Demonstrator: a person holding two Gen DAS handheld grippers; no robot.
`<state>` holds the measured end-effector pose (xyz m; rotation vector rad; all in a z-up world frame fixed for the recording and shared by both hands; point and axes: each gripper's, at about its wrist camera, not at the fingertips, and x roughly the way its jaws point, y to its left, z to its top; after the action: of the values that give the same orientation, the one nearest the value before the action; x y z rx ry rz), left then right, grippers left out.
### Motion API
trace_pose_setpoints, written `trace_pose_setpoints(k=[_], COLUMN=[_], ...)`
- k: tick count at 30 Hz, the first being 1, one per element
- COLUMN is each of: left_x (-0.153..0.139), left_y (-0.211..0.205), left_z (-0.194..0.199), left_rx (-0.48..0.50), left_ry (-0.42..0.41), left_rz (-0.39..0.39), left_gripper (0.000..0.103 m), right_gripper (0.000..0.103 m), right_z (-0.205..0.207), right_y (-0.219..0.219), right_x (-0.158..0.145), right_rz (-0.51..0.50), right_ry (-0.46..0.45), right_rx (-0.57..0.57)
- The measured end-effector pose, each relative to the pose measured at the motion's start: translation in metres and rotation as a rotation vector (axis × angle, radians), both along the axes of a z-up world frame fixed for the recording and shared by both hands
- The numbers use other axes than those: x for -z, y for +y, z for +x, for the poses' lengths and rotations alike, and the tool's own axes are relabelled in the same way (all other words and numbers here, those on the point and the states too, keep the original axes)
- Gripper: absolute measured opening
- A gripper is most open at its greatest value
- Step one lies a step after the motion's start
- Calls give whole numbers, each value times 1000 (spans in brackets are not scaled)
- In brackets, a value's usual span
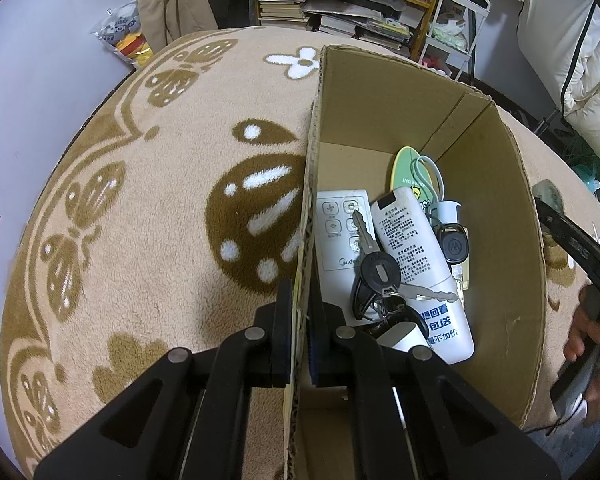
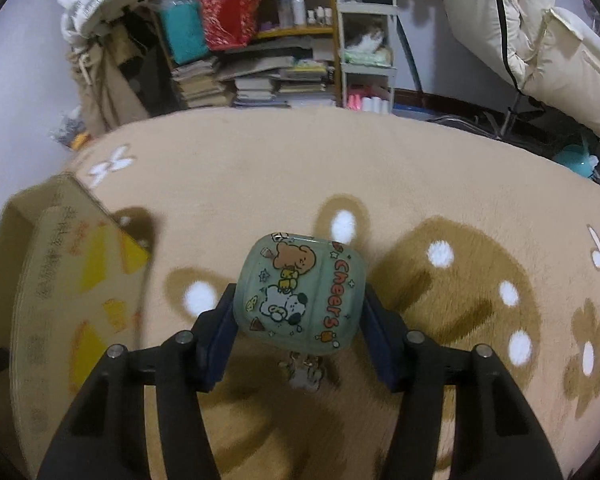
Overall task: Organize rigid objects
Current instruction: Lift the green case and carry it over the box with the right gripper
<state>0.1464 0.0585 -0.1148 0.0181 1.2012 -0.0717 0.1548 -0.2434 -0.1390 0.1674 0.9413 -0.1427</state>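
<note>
Inside the cardboard box (image 1: pixel 496 216) on the patterned rug (image 1: pixel 140 200), several things already lie gathered: a white remote (image 1: pixel 338 236) marked "Midea", a second white remote (image 1: pixel 420 264) lying face down with Chinese print on its back, two bunches of keys (image 1: pixel 380 276), a dark key fob (image 1: pixel 454 246) and a green tag (image 1: pixel 410 170) reading "HAPPY DAY". By the look of it, most of the sorting is done. The left gripper (image 1: pixel 300 320) has its fingers pressed together on the box's near wall, pinching the cardboard and steadying it. The right gripper (image 2: pixel 300 308) pinches a small green case (image 2: pixel 300 292) between its fingers, lifted just above the rug to the right of the box; the case shows a cartoon bear and dog and the word "Cheers", with a charm hanging beneath. That case has yet to go into the box. Printing on the box's outer side is too blurred to read.
</note>
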Motion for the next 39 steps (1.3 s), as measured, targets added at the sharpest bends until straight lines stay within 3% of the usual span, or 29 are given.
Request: trace_pose_setpoints(k=[8,18,21,24,29,39], left_x=[0,-1,-1,-1,-1,-1], left_y=[0,-3,-1,0,0,4], left_z=[1,0,1,1,1,1], left_rx=[-5,0,2,-1,1,3], left_ry=[2,0,1,2,2,-3], left_rz=[-8,-3,-5,-10,-8,-9], left_gripper=[7,7,7,7,7,7], right_gripper=[62,62,62,62,62,62], right_z=[-18,-44,-49,-50,-54,-49], right_y=[35,94,107,116,132,152], right_x=[-63,-116,-125,-129,-123,-85], right_rz=[27,73,151,194,182,122], right_ry=[-158,-300,-314,-318,-315,-194], right_rx=[-102,-271,-310,-327,-379,-410])
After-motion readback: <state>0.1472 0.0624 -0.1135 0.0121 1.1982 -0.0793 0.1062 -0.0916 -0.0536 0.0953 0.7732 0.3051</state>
